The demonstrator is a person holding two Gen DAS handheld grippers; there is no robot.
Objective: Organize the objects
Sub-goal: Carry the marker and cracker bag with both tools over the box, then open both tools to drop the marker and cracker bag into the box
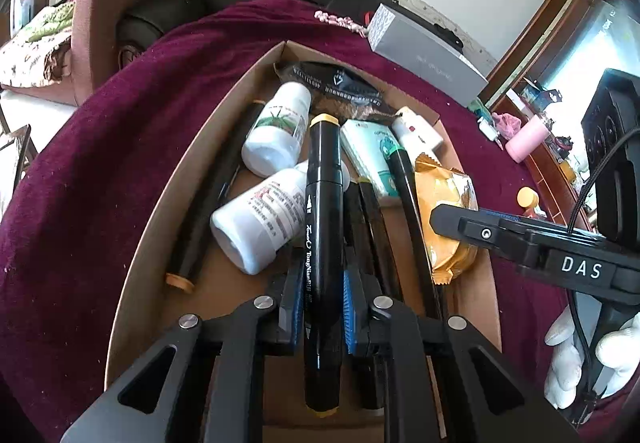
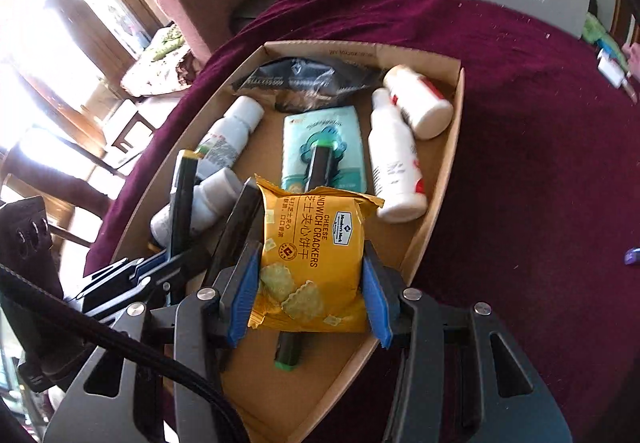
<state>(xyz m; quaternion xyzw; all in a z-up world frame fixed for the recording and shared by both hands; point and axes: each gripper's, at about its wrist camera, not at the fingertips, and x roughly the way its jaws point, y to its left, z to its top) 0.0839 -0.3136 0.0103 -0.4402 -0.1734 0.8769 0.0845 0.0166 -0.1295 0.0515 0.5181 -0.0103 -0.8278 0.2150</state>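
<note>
The right gripper (image 2: 310, 293) clamps a yellow cracker packet (image 2: 316, 255) between its blue pads over the near end of an open cardboard box (image 2: 448, 179). Inside the box, beyond the packet, lie a teal tissue pack (image 2: 344, 131), white bottles (image 2: 394, 163) and a black pouch (image 2: 304, 77). At the box's left side the left gripper (image 2: 160, 263) grips a black marker (image 2: 182, 199).

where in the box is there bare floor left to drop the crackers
Bare cardboard shows in the cardboard box at the near end, under the cracker packet and toward the right wall beside the tall white bottle. The left side is crowded with black markers and the white bottles; the far end holds the black pouch.
</note>
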